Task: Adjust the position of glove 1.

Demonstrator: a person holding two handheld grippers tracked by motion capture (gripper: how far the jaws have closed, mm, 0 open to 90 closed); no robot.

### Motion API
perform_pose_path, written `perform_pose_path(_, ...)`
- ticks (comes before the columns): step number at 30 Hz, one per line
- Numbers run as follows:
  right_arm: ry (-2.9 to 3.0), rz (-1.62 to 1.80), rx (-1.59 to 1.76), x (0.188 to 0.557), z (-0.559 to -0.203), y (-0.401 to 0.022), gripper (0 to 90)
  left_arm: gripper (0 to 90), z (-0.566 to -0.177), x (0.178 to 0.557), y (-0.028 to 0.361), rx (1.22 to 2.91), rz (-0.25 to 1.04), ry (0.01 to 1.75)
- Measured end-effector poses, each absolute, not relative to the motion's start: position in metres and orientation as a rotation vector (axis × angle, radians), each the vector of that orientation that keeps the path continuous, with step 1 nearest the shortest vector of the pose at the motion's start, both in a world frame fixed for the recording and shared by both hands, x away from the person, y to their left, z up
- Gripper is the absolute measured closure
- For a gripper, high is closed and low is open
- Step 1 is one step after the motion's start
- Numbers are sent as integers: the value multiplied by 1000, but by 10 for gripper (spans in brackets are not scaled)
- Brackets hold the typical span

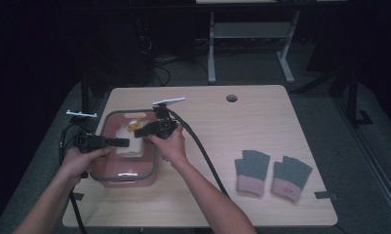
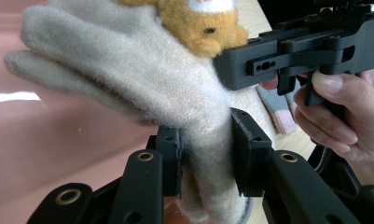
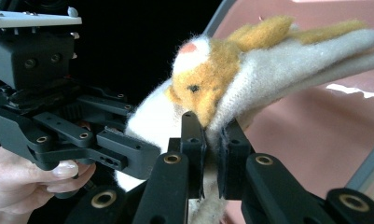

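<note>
- Cream knit glove (image 2: 142, 88) with an orange plush animal patch (image 3: 208, 79), left of centre in the high view, over the pink bin (image 1: 116, 171).
- Left gripper (image 2: 204, 156) clamps its cuff; right gripper (image 3: 211, 154) pinches the edge by the patch.
- Risk: opposing pulls could stretch the knit or slip one pinch, dropping it crooked.
- Grey fingerless gloves (image 1: 272, 171) lie lower right on the worktop (image 1: 261, 117).

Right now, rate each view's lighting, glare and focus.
High view: dim, dark surroundings, table evenly lit, small glare on the pink bin rim. Left gripper view: bright, white glare streak on the bin wall, cream glove fingertips soft, near jaws sharp. Right gripper view: black background, glove fuzz crisp, glare on the bin.
</note>
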State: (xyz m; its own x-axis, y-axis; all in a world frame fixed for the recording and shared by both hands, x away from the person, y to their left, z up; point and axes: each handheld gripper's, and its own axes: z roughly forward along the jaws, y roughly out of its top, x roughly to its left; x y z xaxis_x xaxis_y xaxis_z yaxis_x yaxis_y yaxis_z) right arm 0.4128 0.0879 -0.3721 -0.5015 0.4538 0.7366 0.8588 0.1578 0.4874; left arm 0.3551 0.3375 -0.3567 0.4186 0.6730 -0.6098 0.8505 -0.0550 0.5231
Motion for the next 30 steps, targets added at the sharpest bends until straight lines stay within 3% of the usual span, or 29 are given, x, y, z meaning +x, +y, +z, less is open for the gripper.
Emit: perform_pose_path(30, -2145, -1130, -1243, 415, -401, 96, 773, 675, -396, 350, 340, 1807, -263, 1460)
